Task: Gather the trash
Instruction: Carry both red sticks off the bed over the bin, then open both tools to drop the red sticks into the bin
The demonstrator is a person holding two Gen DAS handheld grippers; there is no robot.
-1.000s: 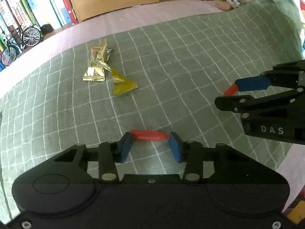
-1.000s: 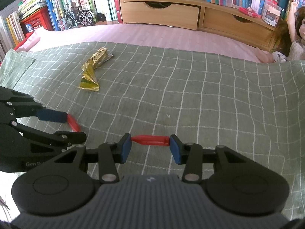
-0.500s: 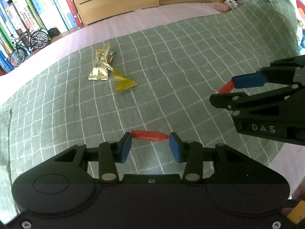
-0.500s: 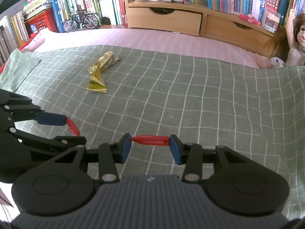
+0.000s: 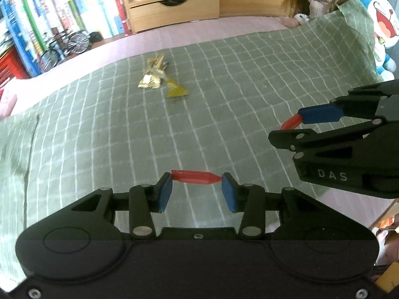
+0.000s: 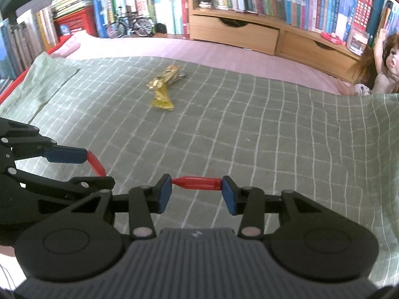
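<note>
"DAS" is printed on the right gripper [image 5: 290, 130]. Each gripper, left [image 5: 197, 191] too, pinches a red tube [image 5: 195, 176] endwise (gold wrappers [image 5: 159, 79] lie mid-cloth [image 5: 249, 79]).

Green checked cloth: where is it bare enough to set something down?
The green checked cloth is bare from the gold wrappers across to the doll, and in front of the wrappers. It is crowded only near the wrappers.

Left tongs [image 5: 197, 189] bottom centre of their own view, blue pads pinching a red piece; right tongs [image 6: 197, 191] likewise, side by side, both angled down.
</note>
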